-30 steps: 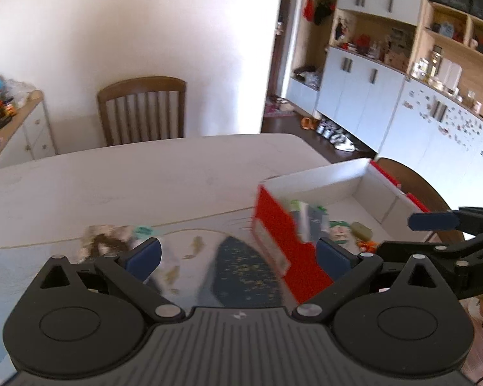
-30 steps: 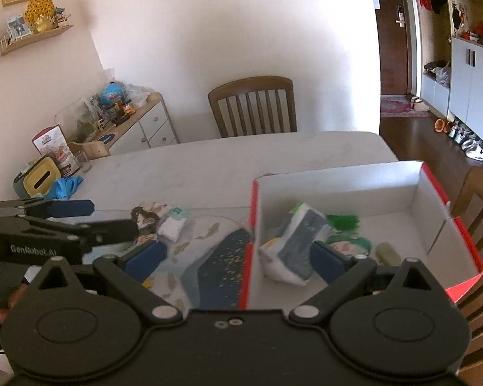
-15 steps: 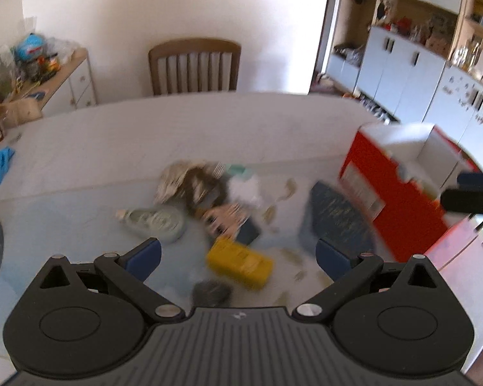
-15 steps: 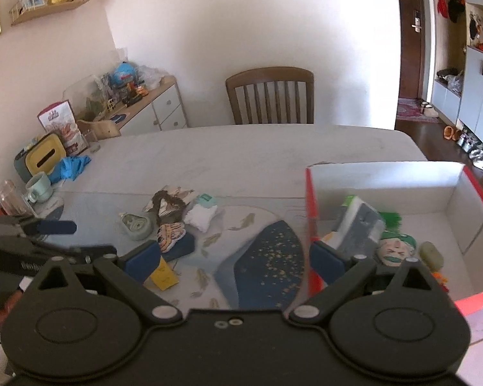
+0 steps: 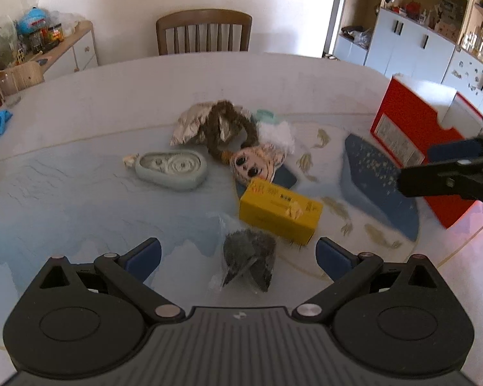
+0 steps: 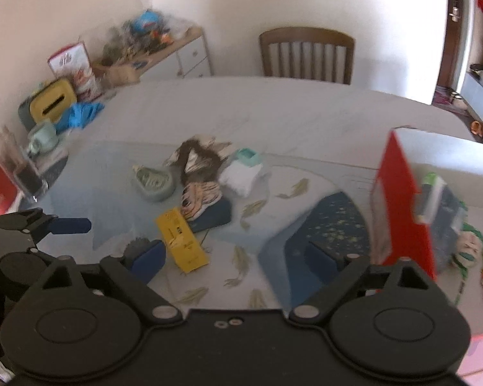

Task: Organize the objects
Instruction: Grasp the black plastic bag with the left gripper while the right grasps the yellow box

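Note:
My left gripper (image 5: 238, 254) is open and empty, just above a dark item in a clear bag (image 5: 248, 259). Behind it lie a yellow box (image 5: 280, 210), a doll face (image 5: 256, 164), a grey-green oval case (image 5: 172, 169), a brown furry bundle (image 5: 223, 125) and a white cloth (image 5: 277, 132). My right gripper (image 6: 235, 257) is open and empty over the patterned mat (image 6: 322, 225). The yellow box (image 6: 182, 241) shows there too. The red-and-white box (image 6: 402, 206) at the right holds a packet (image 6: 441, 202) and small toys. The left gripper (image 6: 48, 225) shows at the left of the right wrist view.
A wooden chair (image 5: 204, 30) stands behind the table (image 5: 177, 80). A glass (image 6: 16, 164), a mug (image 6: 43, 135), a blue cloth (image 6: 79, 114) and a yellow tissue box (image 6: 53, 103) sit at the table's left end. A cluttered sideboard (image 5: 48, 41) stands by the wall.
Both grippers have swung left, away from the red box and toward the loose pile. The left gripper has come down low over the bagged dark item. Both stay open.

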